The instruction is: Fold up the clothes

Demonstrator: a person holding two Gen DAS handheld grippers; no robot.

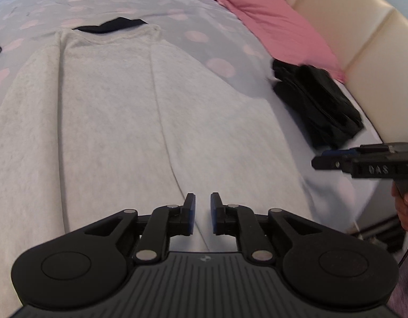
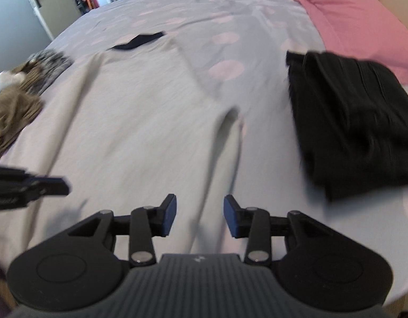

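The left gripper (image 1: 202, 213), jaws a crack apart, and the right gripper (image 2: 200, 216), jaws wider, both hold nothing above the pale garment (image 1: 103, 111) spread ahead, barely folded, while black clothes (image 2: 349, 122) lie folded beyond to the right.

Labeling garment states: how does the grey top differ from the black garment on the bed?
The grey top is light and lies spread flat, with long creases; the black garment is dark and folded into a compact stack. The top covers much of the near bed; the black garment takes a small patch beside the pink pillow. Both rest on the bedspread, and neither gripper holds either.
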